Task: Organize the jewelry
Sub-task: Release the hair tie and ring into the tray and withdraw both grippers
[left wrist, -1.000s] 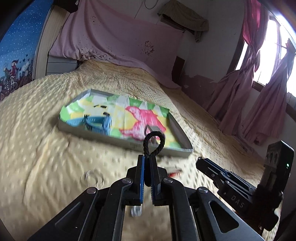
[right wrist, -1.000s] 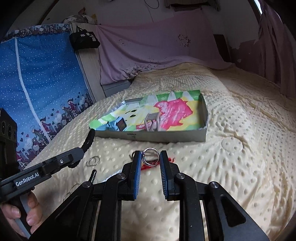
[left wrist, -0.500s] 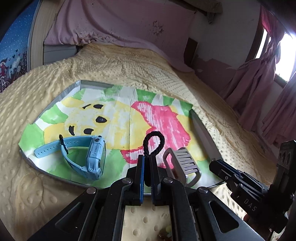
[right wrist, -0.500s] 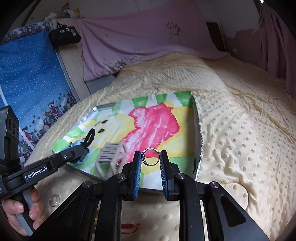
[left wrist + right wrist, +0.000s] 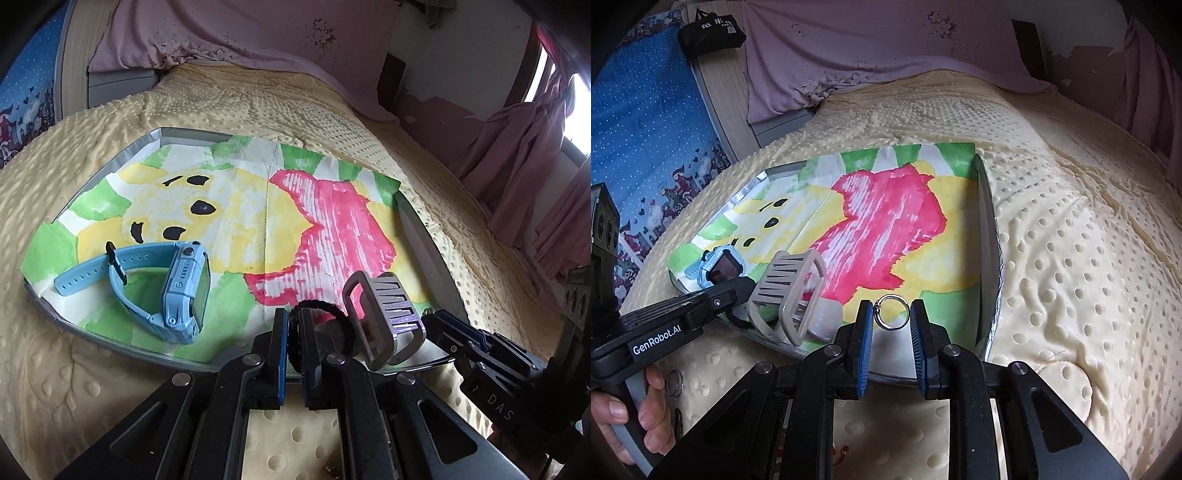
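Holding a black braided cord loop point(image 5: 325, 314), the left gripper point(image 5: 291, 325) has its blue pads drawn narrow, with the cord pinched between them. The loop bends to the right of the pads, toward the grey slotted clip point(image 5: 384, 314) that stands on edge just beside it; whether cord and clip touch cannot be told from the left wrist view.

The right gripper point(image 5: 892, 321) carries a small silver ring point(image 5: 891, 312). Its pads stand moderately apart, one on each side of the ring. The ring's left edge meets the left pad; contact on the right side is not clear, so the grip is judged light.

Both grippers sit over the near edge of the tray point(image 5: 991, 258), which rests on the yellow dotted bedspread point(image 5: 1071, 258) and is lined with a painted paper sheet. The relation that governs the next move: the tray floor lies directly below and ahead of both held items, so each release is judged to need only a short drop.

- Right gripper: open paper beneath the ring, with the clip well to its left.
- Left gripper: the clip is close on its right and the blue watch point(image 5: 166, 291) lies to its left, on its side with the strap running leftward.

A second ring point(image 5: 674, 384) lies on the bedspread outside the tray, nearer the left hand point(image 5: 635, 421).
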A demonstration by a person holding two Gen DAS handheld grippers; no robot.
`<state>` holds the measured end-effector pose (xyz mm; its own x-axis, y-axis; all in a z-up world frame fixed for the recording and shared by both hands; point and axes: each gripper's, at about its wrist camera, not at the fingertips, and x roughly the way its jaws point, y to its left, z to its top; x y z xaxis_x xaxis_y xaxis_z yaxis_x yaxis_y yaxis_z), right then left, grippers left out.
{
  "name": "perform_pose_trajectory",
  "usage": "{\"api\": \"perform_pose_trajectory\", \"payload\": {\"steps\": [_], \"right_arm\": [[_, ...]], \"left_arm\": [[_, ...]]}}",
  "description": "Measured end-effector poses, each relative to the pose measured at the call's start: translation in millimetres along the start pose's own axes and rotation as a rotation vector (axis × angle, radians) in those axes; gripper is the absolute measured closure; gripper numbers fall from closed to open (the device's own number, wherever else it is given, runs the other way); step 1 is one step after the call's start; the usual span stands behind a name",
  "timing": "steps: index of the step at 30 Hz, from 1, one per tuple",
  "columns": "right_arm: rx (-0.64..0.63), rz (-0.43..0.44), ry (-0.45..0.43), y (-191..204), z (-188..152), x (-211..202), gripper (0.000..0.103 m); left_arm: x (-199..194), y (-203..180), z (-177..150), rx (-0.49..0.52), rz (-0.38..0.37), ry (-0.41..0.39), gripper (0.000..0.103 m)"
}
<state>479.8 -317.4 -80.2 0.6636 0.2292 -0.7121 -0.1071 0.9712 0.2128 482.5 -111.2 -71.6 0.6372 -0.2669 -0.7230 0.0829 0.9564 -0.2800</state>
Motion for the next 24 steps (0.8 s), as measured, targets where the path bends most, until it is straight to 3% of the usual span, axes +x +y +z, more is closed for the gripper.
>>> {"api": "perform_pose_trajectory", "payload": {"steps": [2,6,14,17,19,20,24], "right_arm": [[0.008,-0.002,-0.009,-2,-2,-2,0.084],[0.026,0.002,-0.045,-6,-7,-11,0.071],[0.051,-0.042,-0.187,-13,-20,-58,0.060],[0.062,-0.042,-0.228,-17,-23,-76,0.054],[0.056,-0.038,-0.251,-17,-26,-88,0.046],[0.055,-0.039,-0.261,-17,-28,-93,0.041],[0.059,-0.041,-0.301,-16,-36,-112,0.039]], "left_arm": [[-2,1,-1,-0.006,-0.003,-0.005,0.097],[-8,0,-1,-0.003,0.004,-0.016,0.094],[-26,-6,-10,0.020,-0.005,-0.050,0.088],[-38,-10,-15,0.028,0.001,-0.075,0.074],[-45,-11,-19,0.030,0.010,-0.093,0.047],[-51,-11,-22,0.027,0.021,-0.113,0.040],[-71,-11,-32,0.027,0.024,-0.158,0.036]]}}
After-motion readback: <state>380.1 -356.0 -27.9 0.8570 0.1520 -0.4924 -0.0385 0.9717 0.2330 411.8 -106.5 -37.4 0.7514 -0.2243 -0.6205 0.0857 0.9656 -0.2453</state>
